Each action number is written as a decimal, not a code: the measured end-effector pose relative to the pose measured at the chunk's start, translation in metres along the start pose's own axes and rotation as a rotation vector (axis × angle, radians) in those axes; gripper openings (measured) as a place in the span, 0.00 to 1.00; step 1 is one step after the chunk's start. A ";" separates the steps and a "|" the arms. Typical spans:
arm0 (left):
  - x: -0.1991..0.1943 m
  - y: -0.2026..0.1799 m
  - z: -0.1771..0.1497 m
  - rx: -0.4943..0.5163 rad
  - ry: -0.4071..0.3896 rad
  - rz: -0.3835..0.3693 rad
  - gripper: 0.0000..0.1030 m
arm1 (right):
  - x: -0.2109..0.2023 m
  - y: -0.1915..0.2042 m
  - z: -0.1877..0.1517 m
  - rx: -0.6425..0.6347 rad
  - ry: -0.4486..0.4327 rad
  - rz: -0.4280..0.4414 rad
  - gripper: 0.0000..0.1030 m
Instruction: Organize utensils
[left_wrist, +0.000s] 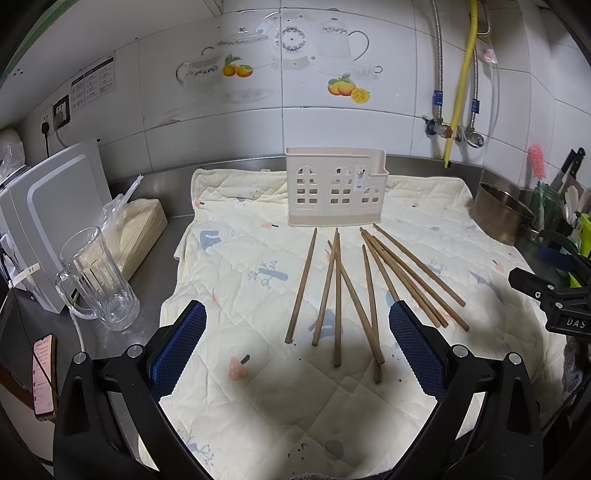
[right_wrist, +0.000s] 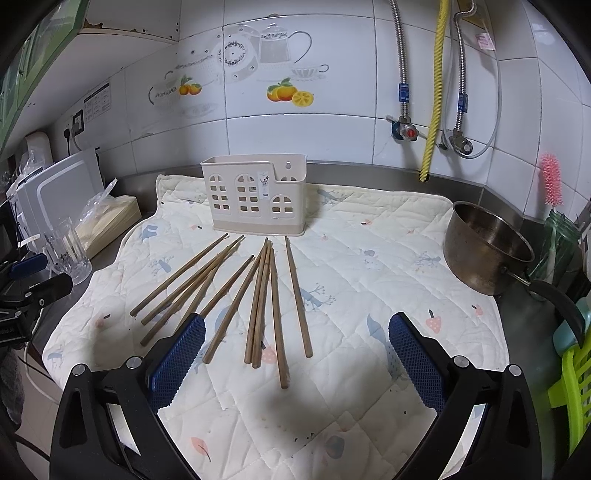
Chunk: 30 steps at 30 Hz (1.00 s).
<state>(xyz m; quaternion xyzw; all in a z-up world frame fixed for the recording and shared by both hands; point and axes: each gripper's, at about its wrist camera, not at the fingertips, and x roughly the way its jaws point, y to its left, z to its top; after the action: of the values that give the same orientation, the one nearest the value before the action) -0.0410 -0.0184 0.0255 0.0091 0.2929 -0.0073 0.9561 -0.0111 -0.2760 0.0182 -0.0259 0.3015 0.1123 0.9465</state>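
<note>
Several brown wooden chopsticks (left_wrist: 364, 284) lie fanned out on a cream quilted mat (left_wrist: 258, 236), just in front of a beige plastic utensil holder (left_wrist: 334, 186) with window-shaped holes. My left gripper (left_wrist: 297, 332) is open and empty, hovering over the mat near the chopsticks' near ends. In the right wrist view the same chopsticks (right_wrist: 258, 295) lie before the holder (right_wrist: 255, 195) on the mat (right_wrist: 369, 258). My right gripper (right_wrist: 297, 339) is open and empty above their near ends.
A glass mug (left_wrist: 98, 280), a bagged stack (left_wrist: 136, 229) and a white appliance (left_wrist: 48, 218) stand at the left. A phone (left_wrist: 44, 376) lies by the counter edge. A steel pot (right_wrist: 487, 251), a pink brush (right_wrist: 552, 181) and a green rack (right_wrist: 576, 387) are at the right.
</note>
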 end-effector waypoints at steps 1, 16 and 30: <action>0.000 0.000 0.000 -0.001 0.002 0.000 0.95 | 0.000 0.001 0.000 0.000 0.001 0.000 0.94; 0.012 0.003 -0.002 -0.014 0.024 -0.003 0.95 | 0.009 0.003 0.000 0.002 0.015 0.006 0.94; 0.023 0.006 0.001 -0.037 0.034 -0.027 0.94 | 0.018 0.003 0.004 0.004 0.018 0.015 0.93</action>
<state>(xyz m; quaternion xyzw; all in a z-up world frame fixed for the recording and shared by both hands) -0.0210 -0.0122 0.0136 -0.0122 0.3093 -0.0145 0.9508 0.0045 -0.2694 0.0114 -0.0227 0.3105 0.1187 0.9428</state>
